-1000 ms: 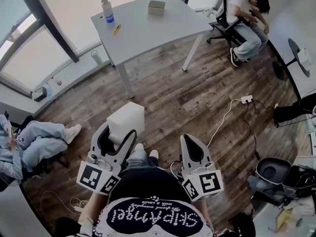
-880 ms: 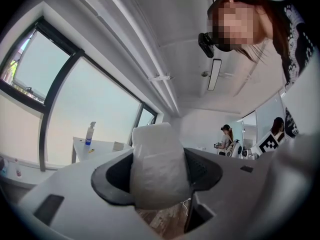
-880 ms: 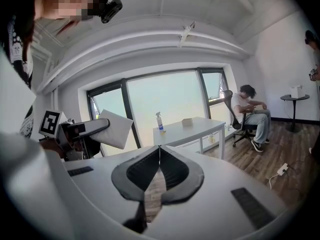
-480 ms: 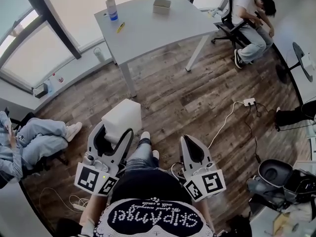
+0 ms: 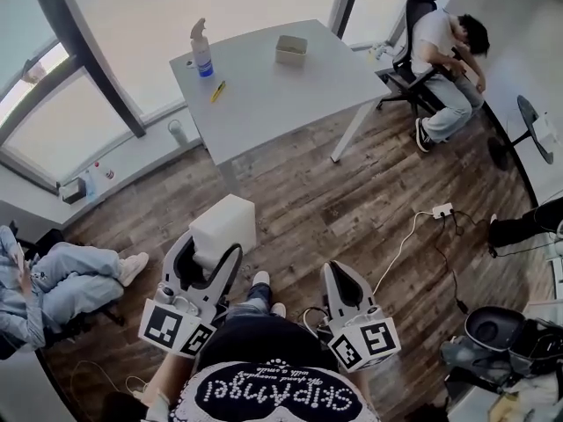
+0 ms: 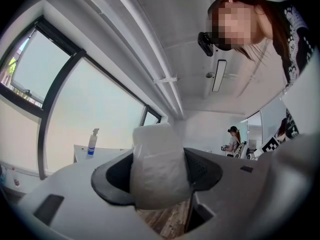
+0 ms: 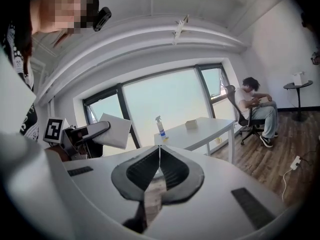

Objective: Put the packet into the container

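Holding the packet (image 5: pixel 225 225) in the left gripper (image 5: pixel 211 253), I judge the job to be about at its middle: the pick-up looks done, and the carry and the drop are left. In the left gripper view the jaws stand part-way apart, pressed against two sides of the packet, which rises above the jaw tips and bulges a little between them. It is a white, soft-looking block in a thin wrinkled wrap, with no print I can read. In the head view it shows as a pale boxy shape over the wooden floor (image 5: pixel 352 192), just ahead of the person's feet and well short of the table (image 5: pixel 281 104). On that grey table, from the left, are a spray bottle (image 5: pixel 202 49), a small yellow thing like a pen (image 5: pixel 217 90), then the container (image 5: pixel 291 49), a small open-topped box near the far edge; I cannot see into it from here. To the right, the right gripper (image 5: pixel 341 275) hangs low beside the person's body, its jaws brought together tip to tip with nothing between them. What is left, as I read it, is to reach the table and release the packet into the box.
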`<act>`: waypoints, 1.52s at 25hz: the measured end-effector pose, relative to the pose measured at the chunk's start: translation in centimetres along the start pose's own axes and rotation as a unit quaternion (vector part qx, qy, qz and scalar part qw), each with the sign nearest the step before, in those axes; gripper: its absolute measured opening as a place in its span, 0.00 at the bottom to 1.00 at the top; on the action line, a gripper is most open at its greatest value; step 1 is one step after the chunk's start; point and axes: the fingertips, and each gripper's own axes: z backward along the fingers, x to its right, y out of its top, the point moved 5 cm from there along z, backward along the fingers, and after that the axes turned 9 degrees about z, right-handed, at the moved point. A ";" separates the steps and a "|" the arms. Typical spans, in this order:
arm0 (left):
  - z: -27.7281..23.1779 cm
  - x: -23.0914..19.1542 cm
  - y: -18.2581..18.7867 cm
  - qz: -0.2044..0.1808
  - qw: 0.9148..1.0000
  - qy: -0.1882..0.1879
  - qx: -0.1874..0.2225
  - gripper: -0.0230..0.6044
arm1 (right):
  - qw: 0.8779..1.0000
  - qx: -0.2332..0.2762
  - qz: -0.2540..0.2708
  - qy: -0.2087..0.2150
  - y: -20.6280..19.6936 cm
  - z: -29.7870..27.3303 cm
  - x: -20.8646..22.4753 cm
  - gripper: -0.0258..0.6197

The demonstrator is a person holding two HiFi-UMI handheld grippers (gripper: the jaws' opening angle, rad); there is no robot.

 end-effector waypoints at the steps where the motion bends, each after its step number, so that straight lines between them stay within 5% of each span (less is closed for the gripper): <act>1: -0.5 -0.4 0.1 0.001 1.000 -0.001 -0.003 0.48 | 1.000 0.002 0.001 -0.004 0.3 -0.4 0.2 0.06; 16: -3.9 -2.9 0.9 -0.002 1.000 -0.027 -0.015 0.48 | 1.000 0.002 -0.003 -0.026 0.7 -4.0 1.1 0.06; 38: -10.0 -5.7 1.3 0.003 1.000 0.022 -0.006 0.48 | 0.999 -0.017 0.005 0.027 2.8 -11.8 5.2 0.06</act>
